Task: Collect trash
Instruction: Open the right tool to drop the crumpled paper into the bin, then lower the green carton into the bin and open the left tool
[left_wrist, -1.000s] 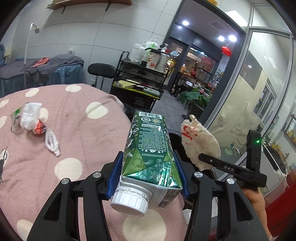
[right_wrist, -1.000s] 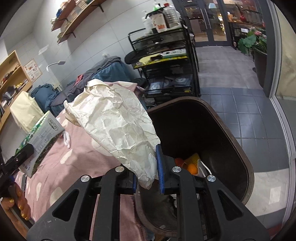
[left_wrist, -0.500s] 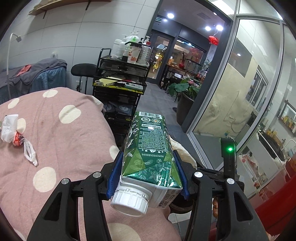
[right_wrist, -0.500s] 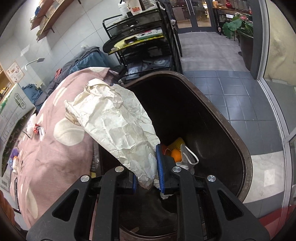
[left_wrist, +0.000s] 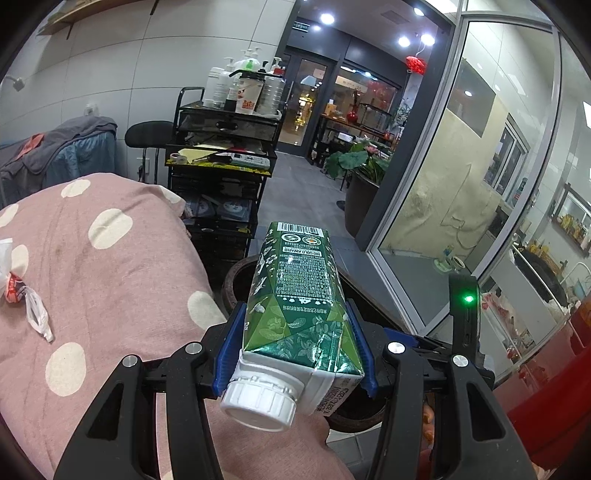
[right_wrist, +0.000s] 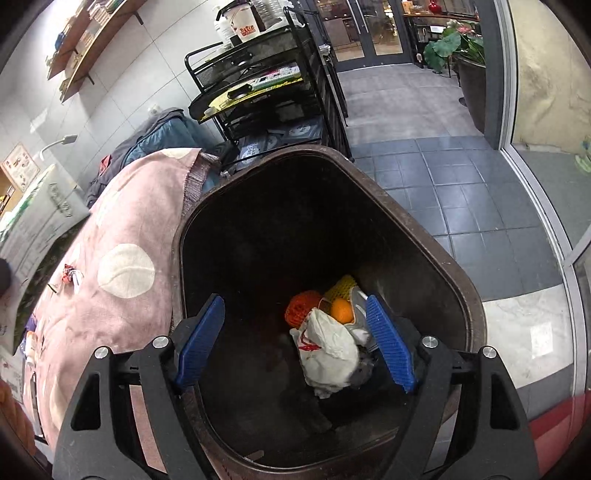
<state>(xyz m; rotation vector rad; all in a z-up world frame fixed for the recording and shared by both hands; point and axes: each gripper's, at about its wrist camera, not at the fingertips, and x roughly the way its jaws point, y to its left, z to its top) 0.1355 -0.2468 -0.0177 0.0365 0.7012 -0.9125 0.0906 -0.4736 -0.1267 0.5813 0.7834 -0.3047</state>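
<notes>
Green carton (left_wrist: 295, 295) clenched in left claw (left_wrist: 295, 354); right claw (right_wrist: 295, 347) (released) above bin rim (right_wrist: 458, 277), paper (right_wrist: 328, 350) seemingly inside.

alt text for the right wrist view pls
The right tool hangs open and empty over a dark brown trash bin, where a crumpled white paper bag lies on orange and yellow fruit netting. A pink polka-dot blanket sits left of the bin.
</notes>
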